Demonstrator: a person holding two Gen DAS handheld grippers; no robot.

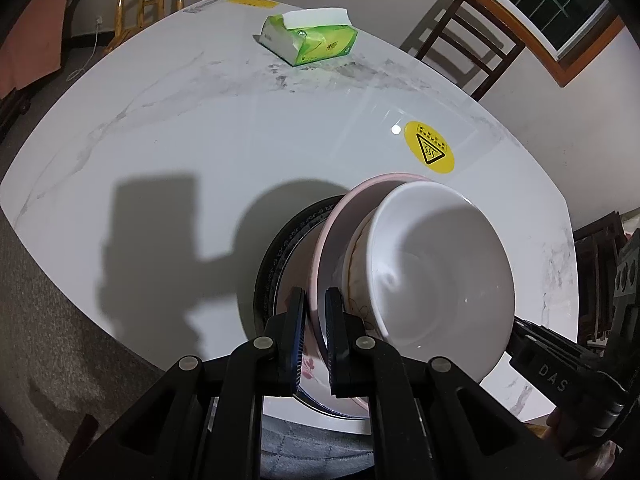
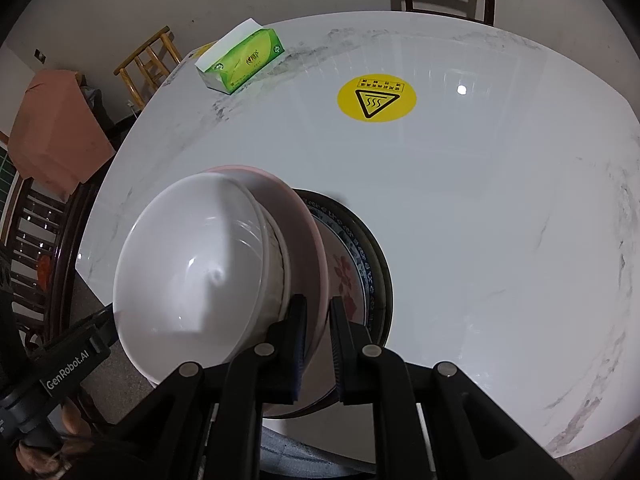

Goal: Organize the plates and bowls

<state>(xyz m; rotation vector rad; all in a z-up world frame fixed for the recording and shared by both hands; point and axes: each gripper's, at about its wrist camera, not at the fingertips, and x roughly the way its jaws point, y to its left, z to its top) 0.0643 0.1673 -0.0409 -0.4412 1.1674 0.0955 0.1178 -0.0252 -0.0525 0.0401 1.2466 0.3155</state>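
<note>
In the left wrist view, the left tool (image 1: 316, 312) is clamped on the near rim of a pink plate (image 1: 340, 216), low in the centre of the frame. A white bowl (image 1: 432, 264) sits on that plate, with a second bowl nested under it whose side shows a brownish pattern. Below the pink plate lies a flowered plate (image 1: 310, 376), and under that a dark-rimmed plate (image 1: 276, 248), all stacked near the front edge of the white marble bench (image 1: 200, 128).

In the right wrist view, the right tool (image 2: 319, 320) is clamped on the pink plate's rim (image 2: 316, 248) from the opposite side, at lower centre. The white bowl (image 2: 188, 264) fills the lower left.

A green tissue pack (image 1: 308, 36) rests far back on the bench, and a yellow warning sticker (image 1: 430, 148) lies just beyond the stack.
</note>
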